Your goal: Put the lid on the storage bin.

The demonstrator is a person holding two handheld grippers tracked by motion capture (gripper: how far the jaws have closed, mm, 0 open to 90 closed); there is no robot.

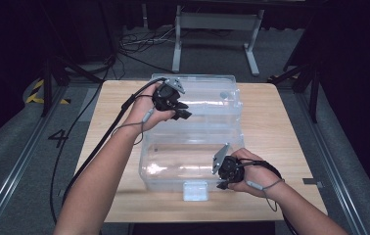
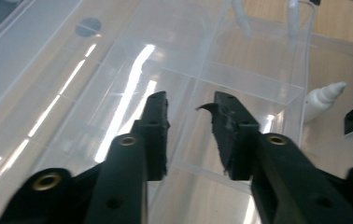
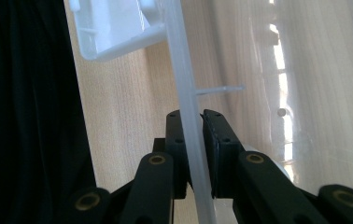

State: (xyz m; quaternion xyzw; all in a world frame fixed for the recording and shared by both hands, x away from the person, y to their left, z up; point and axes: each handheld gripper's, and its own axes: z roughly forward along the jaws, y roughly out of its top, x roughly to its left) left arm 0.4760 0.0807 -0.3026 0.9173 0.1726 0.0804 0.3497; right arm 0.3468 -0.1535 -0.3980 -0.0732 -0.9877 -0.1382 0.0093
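A clear plastic box (image 1: 173, 164) with a white front latch (image 1: 195, 191) lies on the wooden table, and its clear lid part (image 1: 207, 93) lies open behind it. My right gripper (image 1: 223, 182) is shut on the box's front right rim; in the right gripper view both pads (image 3: 214, 140) press on the thin translucent rim (image 3: 184, 79). My left gripper (image 1: 183, 111) hovers over the seam between lid and box. In the left gripper view its jaws stand apart above clear dividers (image 2: 240, 77), and its fingertips (image 2: 158, 105) touch nothing.
A small white dropper bottle (image 2: 321, 97) lies in a compartment at the right of the left gripper view. The wooden table (image 1: 281, 127) has bare room on both sides of the box. Cables and a white metal frame (image 1: 212, 29) are on the floor beyond.
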